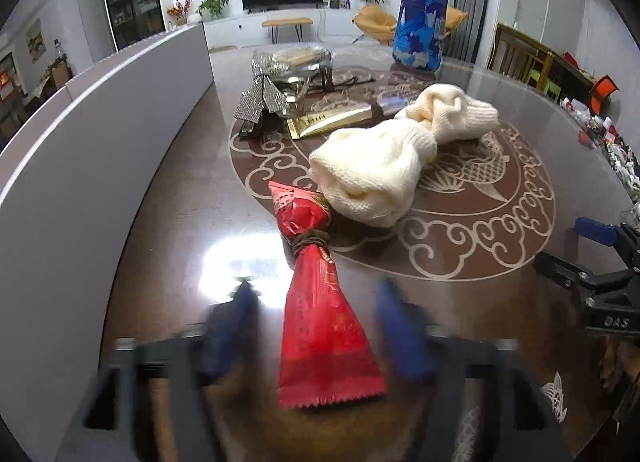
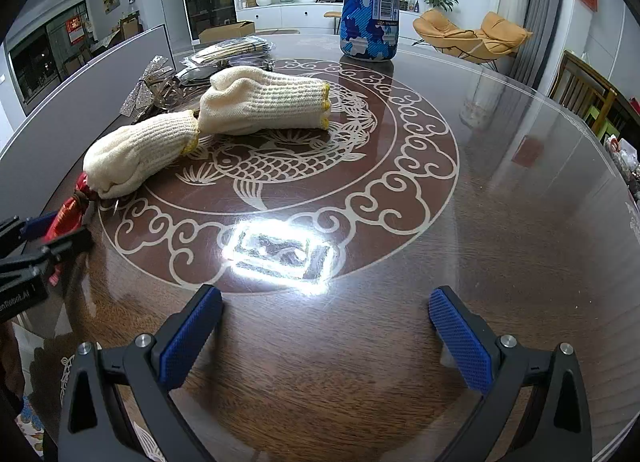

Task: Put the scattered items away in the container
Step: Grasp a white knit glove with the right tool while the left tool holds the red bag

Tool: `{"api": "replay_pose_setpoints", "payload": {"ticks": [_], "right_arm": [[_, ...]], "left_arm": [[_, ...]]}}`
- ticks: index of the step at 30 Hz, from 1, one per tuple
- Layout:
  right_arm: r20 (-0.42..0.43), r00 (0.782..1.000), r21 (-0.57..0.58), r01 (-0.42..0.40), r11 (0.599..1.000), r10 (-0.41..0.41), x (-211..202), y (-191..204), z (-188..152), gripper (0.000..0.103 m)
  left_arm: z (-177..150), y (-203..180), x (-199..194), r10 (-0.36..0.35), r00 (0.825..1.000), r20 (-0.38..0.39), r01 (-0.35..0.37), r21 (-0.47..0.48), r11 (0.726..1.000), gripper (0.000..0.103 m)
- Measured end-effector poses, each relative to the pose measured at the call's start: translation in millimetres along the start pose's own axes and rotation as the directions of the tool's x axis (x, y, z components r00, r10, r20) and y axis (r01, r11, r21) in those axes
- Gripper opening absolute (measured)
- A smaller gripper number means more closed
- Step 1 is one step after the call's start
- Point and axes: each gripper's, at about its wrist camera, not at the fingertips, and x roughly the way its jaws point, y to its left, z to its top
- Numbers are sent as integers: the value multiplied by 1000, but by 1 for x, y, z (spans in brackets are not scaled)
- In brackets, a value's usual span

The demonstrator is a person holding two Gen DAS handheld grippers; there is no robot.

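A: How far had we got?

B: Hardly begun. Our left tool (image 1: pixel 316 326) stood partly open astride the red wrapper (image 1: pixel 320 326), not pinching it; the right tool (image 2: pixel 324 338) gaped empty.

A: And the rest?

B: Knitted gloves (image 2: pixel 224 121) and silver bow (image 1: pixel 260 99) lay mid-surface (image 2: pixel 500 221). We saw no container.

A: The left gripper (image 1: pixel 320 326) is blurred; whether its pads touch the red packet (image 1: pixel 320 326) is unclear.

B: The blue can (image 2: pixel 372 1) is cut by the top edge; a cream glove (image 2: pixel 136 153) hides the packet's far end.
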Motion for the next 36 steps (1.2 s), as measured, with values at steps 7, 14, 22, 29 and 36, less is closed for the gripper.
{"api": "replay_pose_setpoints", "payload": {"ticks": [7, 14, 22, 29, 36], "right_arm": [[0, 1000, 1, 1, 1000, -1, 0, 0, 0, 103], [-13, 999, -61, -42, 997, 41, 6, 3, 8, 103], [-81, 996, -511, -77, 856, 42, 38, 24, 88, 103], [-115, 989, -573, -146, 806, 97, 61, 60, 141, 85], [-143, 983, -480, -173, 860, 118, 70, 54, 148, 50]], "left_arm": [[13, 3, 10, 9, 1000, 15, -8, -10, 1000, 82], [15, 7, 16, 17, 1000, 1, -16, -26, 1000, 100], [15, 7, 18, 18, 1000, -5, -18, -25, 1000, 103], [16, 7, 17, 18, 1000, -6, -18, -26, 1000, 103], [16, 7, 18, 18, 1000, -6, -18, -26, 999, 103]]}}
